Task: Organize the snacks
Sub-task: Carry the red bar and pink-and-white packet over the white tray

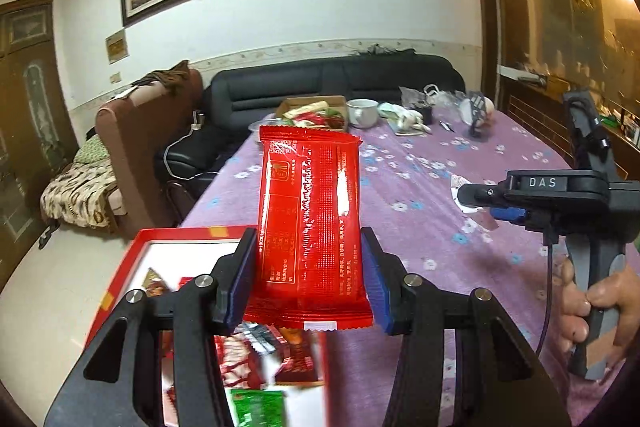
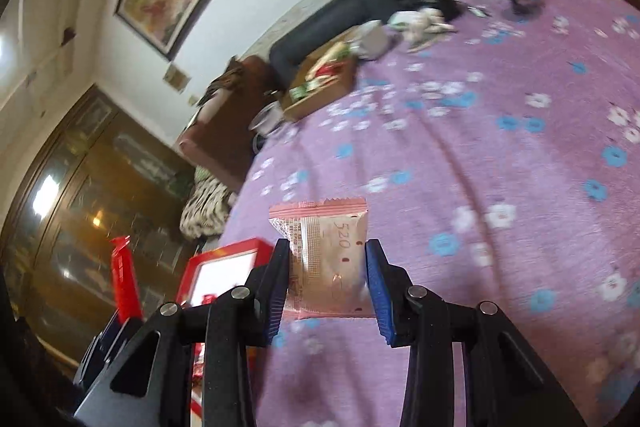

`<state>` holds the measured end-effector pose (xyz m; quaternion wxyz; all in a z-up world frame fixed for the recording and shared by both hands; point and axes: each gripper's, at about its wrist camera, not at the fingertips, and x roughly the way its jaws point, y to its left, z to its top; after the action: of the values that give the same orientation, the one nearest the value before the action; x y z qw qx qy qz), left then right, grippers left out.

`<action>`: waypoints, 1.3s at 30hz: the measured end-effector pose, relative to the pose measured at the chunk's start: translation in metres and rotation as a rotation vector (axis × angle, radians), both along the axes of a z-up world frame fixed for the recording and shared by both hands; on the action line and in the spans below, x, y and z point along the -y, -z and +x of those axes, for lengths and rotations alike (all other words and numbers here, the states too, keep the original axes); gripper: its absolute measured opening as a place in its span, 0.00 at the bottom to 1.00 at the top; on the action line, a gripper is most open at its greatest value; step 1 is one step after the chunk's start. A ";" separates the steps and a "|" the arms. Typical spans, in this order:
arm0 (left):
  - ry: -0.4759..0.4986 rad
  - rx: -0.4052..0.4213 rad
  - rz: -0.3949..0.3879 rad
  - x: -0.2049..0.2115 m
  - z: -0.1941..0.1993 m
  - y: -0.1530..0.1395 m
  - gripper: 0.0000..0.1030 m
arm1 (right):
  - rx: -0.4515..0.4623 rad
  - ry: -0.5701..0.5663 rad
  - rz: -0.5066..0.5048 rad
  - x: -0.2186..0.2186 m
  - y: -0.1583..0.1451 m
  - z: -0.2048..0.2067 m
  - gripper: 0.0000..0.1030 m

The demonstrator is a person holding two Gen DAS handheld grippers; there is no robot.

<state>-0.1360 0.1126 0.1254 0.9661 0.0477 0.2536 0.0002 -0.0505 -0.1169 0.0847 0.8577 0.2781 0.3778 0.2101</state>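
In the left wrist view, the left gripper (image 1: 308,267) pinches a red snack packet (image 1: 310,227) by its long edges, held upright above a red box (image 1: 120,279) of mixed snacks at the near corner of the purple flowered tablecloth (image 1: 440,187), while a hand (image 1: 592,311) holds the right gripper's handle at the right edge. In the right wrist view (somewhat blurred), the right gripper (image 2: 327,283) pinches a small pink packet (image 2: 328,259) over the tablecloth (image 2: 480,147), with a cardboard tray (image 2: 324,83) of snacks well apart at the far end.
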 end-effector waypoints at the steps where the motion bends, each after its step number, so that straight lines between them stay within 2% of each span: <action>1: -0.008 0.002 -0.005 -0.005 -0.001 0.000 0.46 | 0.010 -0.012 -0.005 -0.009 -0.003 -0.002 0.37; 14: -0.086 0.019 -0.056 -0.054 -0.014 0.007 0.46 | 0.035 -0.133 -0.086 -0.093 -0.016 -0.024 0.37; 39: -0.197 -0.017 -0.100 -0.116 -0.013 0.034 0.46 | 0.017 -0.293 -0.161 -0.188 0.000 -0.036 0.37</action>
<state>-0.1488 0.2286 0.0917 0.9604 -0.0259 0.2651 0.0820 -0.0865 0.0709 0.0845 0.8406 0.1488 0.4228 0.3042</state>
